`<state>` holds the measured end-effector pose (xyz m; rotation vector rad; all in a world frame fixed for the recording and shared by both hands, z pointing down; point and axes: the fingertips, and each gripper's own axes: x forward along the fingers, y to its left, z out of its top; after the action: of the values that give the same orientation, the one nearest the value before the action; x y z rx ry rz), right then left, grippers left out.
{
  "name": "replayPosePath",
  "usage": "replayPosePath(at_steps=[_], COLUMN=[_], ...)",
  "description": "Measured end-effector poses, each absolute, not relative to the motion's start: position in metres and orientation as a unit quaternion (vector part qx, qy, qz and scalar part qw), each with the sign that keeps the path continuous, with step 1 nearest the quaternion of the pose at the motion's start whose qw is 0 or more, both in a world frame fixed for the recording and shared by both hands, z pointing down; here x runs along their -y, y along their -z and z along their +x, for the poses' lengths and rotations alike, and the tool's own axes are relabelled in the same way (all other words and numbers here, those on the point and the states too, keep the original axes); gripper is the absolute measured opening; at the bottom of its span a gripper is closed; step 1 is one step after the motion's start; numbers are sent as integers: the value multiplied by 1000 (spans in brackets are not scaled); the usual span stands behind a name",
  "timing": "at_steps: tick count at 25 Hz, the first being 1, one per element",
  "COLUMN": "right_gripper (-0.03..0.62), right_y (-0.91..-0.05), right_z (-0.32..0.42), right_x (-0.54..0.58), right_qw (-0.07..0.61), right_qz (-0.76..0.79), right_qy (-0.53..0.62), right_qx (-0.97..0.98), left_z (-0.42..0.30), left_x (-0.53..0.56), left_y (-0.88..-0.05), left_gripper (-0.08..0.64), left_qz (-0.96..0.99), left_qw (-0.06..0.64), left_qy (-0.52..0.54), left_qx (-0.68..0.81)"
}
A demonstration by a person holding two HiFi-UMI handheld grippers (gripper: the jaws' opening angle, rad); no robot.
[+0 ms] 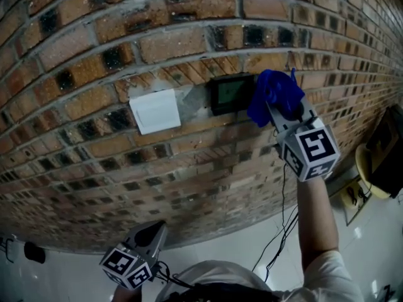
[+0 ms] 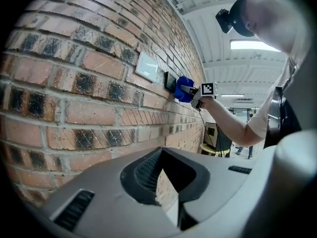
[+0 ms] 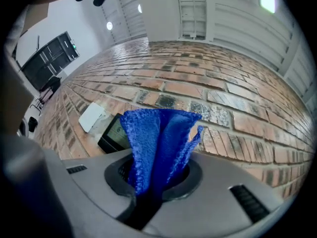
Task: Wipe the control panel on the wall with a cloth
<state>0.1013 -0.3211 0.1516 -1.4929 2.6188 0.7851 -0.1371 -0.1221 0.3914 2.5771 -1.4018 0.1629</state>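
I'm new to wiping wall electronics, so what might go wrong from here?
The cloth is pinched by one bunched end in the right gripper, so it may slip out. The hard jaws sit close to the control panel and might scrape its screen. A wide stroke may snag on the rough brick wall.

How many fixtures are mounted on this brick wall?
2. A white rectangular plate sits left; a black control panel with a screen sits just right of it, its right edge behind the blue microfibre cloth. More could lie outside the views.
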Motion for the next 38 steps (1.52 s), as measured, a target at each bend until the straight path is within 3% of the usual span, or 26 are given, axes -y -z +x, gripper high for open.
replayPosePath(at_steps=[9,14,22,38], right_gripper=[89,89,89,89], right_y=[-155,-135,-143,-147], right_z=[107,54,-28,125], right_x=[318,275,276,338], right_qw=[21,47,24,5], right_qz=[-474,-410,-354,-497], right_qy=[-239,-264,-267,-249], right_qx=[-847,-872,-896,-831], left_z=[-134,-136,-141,-142], left_x=[125,127,125,128], left_y=[-392,-395,-393,-391], left_gripper=[2,2,2,2], left_qz=[873,871,869,870], left_qw=[105,111,108,104], left_qy=[-54,-53,-48,-53], left_qx=[474,475,480,478])
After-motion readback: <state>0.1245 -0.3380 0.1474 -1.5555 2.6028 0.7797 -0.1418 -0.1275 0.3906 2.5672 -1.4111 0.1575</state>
